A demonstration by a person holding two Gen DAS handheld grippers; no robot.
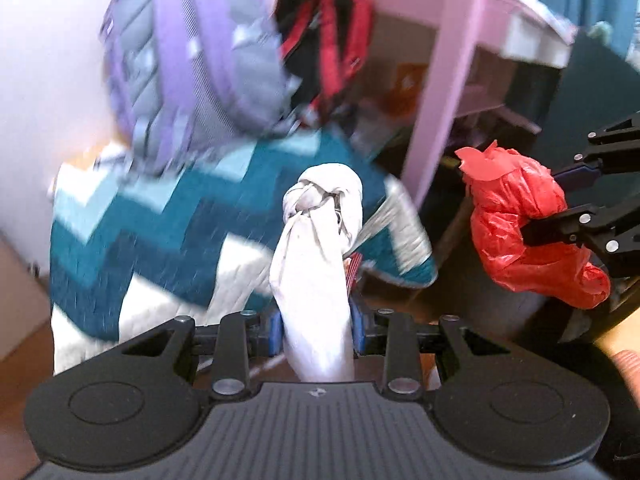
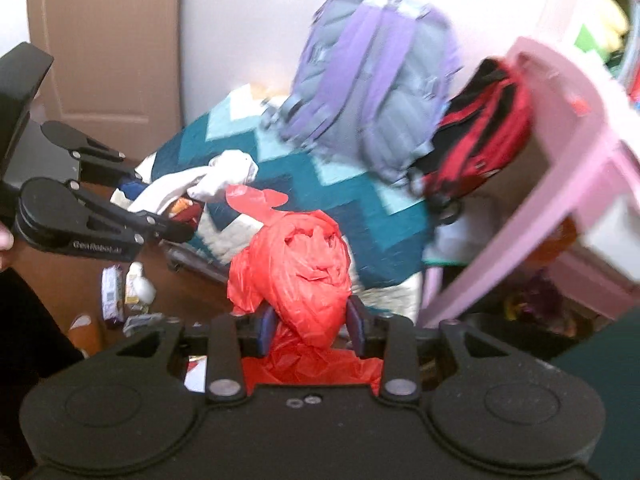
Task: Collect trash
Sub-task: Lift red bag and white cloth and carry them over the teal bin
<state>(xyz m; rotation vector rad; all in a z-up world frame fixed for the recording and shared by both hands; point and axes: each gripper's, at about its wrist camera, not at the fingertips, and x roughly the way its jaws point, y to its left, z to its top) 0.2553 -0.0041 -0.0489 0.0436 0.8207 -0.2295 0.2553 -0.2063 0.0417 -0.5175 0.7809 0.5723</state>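
Note:
My left gripper (image 1: 318,332) is shut on the neck of a white knotted trash bag (image 1: 320,240), which stands up between its blue pads. The right gripper (image 2: 310,328) is shut on a crumpled red plastic bag (image 2: 304,256) tied at the top. In the left wrist view the red bag (image 1: 524,216) hangs at the right, clamped by the right gripper (image 1: 556,204). In the right wrist view the left gripper (image 2: 160,204) shows at the left with the white bag (image 2: 224,176) in it. Both views are motion-blurred.
A teal and white zigzag quilt (image 1: 160,232) lies ahead, with a purple backpack (image 1: 192,60) and a red-black backpack (image 1: 328,32) leaning behind it. A pink furniture leg (image 1: 444,92) stands to the right. Wrappers (image 2: 120,288) lie on the brown floor, and a door (image 2: 108,40) is at the left.

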